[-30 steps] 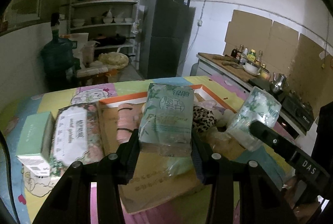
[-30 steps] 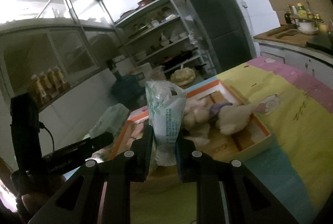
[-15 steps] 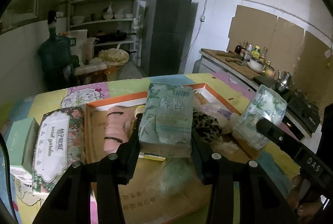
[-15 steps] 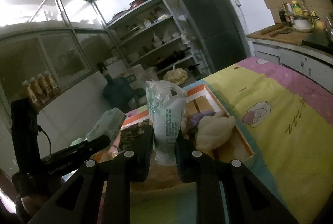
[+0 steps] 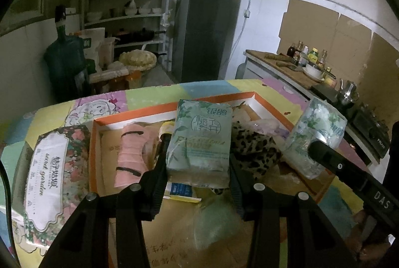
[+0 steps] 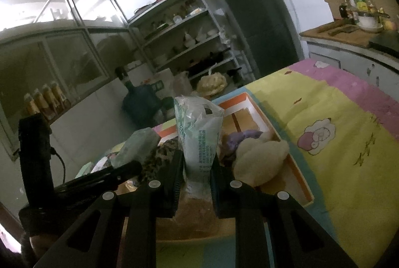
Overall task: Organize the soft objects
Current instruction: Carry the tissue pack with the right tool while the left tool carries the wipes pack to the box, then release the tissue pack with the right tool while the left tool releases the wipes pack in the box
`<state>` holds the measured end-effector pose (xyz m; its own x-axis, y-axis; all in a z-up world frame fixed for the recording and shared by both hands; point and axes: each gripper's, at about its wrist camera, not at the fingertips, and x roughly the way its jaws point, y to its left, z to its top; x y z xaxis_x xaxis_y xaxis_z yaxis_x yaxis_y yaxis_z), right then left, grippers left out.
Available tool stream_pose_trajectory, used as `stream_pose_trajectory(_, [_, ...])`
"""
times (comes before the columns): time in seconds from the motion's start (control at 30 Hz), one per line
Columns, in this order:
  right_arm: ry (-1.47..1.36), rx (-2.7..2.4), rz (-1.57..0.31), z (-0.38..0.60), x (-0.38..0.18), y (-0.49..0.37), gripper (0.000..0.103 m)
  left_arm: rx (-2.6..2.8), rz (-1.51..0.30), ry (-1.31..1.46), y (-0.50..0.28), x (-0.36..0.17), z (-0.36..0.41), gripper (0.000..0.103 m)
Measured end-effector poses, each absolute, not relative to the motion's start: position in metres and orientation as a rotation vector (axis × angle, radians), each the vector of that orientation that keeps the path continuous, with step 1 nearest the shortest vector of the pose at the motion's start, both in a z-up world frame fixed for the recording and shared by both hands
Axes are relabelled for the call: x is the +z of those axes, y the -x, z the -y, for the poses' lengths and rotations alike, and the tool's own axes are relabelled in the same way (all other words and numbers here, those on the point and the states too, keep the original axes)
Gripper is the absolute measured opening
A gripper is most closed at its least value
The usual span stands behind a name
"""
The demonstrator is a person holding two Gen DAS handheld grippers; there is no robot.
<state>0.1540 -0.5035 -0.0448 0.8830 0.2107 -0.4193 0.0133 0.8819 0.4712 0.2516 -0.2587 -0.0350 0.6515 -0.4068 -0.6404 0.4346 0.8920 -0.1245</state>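
While I watch both wrist views, this is what I read:

Left hand-held gripper (image 5: 198,168): pinching a pale green tissue pack (image 5: 200,140) by its two sides; I see the pack held upright above the orange-rimmed box (image 5: 96,143).

Right hand-held gripper (image 6: 194,183): pinching a narrow clear-wrapped tissue pack (image 6: 199,138) near its lower end; the pack stands upright between the pads, over the near part of the same box.

Orange-rimmed box: sits on the counter under a patchwork cloth (image 6: 336,143) of yellow, pink and blue; cardboard lining shows inside.

Inside the box: a pink ribbed soft piece (image 5: 131,150) at the left, a leopard-print fabric (image 5: 254,150) just right of my left pack, a cream plush toy (image 6: 259,158) with a purple soft item (image 6: 239,138) behind it.

Beside the box: a floral-printed tissue pack (image 5: 47,183) lies flat on the cloth, just left of the box's wall.

Near edge: a greenish plastic bag (image 5: 214,220) lies on brown cardboard below my left grip.
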Motion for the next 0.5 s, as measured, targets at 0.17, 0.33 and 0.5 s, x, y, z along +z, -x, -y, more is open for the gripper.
stream_pose_trajectory(0.17, [-0.484, 0.129, -0.504, 0.503, -0.048, -0.161, 0.021, -0.479, -0.727, -0.047, -0.254, -0.039, 0.262, 0.046])
stream_pose_trajectory(0.33, [-0.494, 0.136, -0.524, 0.505, -0.052, -0.166, 0.021, -0.479, -0.739, -0.049, -0.258, -0.043, 0.266, 0.046])
stream_pose_trajectory(0.5, [-0.493, 0.155, -0.538, 0.503, -0.053, -0.168, 0.022, -0.478, -0.733, -0.056, -0.260, -0.046, 0.267, 0.046])
